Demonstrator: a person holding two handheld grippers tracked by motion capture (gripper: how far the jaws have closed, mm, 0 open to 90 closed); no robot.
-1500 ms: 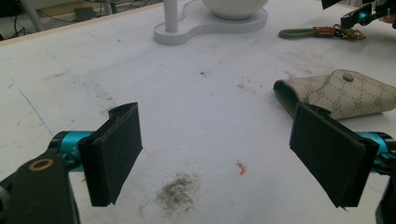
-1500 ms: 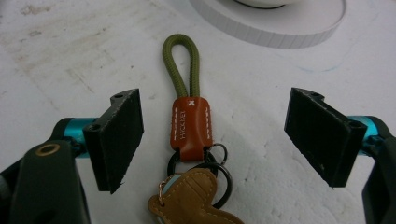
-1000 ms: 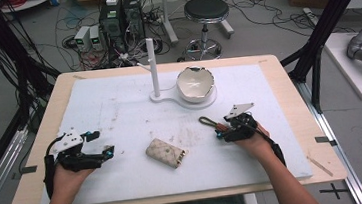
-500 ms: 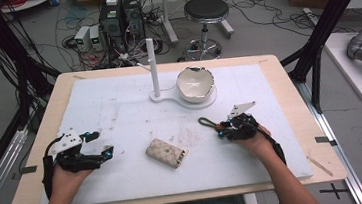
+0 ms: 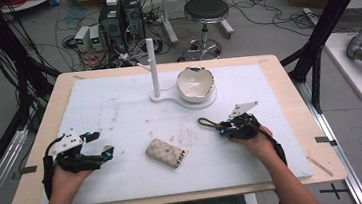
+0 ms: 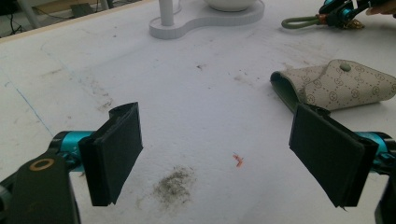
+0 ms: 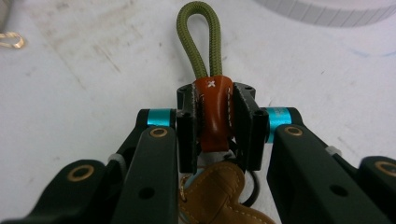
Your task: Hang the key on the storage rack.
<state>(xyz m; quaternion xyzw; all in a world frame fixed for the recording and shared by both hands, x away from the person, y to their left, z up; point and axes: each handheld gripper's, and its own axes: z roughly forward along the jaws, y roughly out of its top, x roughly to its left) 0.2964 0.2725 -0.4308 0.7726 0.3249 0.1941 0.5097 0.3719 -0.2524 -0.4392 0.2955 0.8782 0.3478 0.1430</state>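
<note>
A keychain lies on the white mat, with an olive-green cord loop [image 7: 198, 37], an orange leather band [image 7: 213, 109] and a tan leather tag. My right gripper [image 7: 215, 116] has just been closing and is now shut on the orange band. In the high view that gripper [image 5: 224, 126] sits right of centre, and the cord loop [image 5: 205, 123] sticks out to its left. A beige patterned key pouch [image 5: 166, 152] lies mid-table, apart from both grippers. My left gripper [image 5: 107, 153] rests at the left. Its jaws stand wide open and empty over the mat [image 6: 219, 149], with the pouch [image 6: 336, 86] ahead to the right.
A white stand with an upright post [image 5: 153, 59] and a white bowl [image 5: 195, 83] sits at the back centre. The white mat [image 5: 119, 108] covers the wooden table. A stool, computers and cables are on the floor beyond.
The right gripper's jaws have drawn in on the keychain's band. Both hands stay where they were, and the pouch has not moved.
</note>
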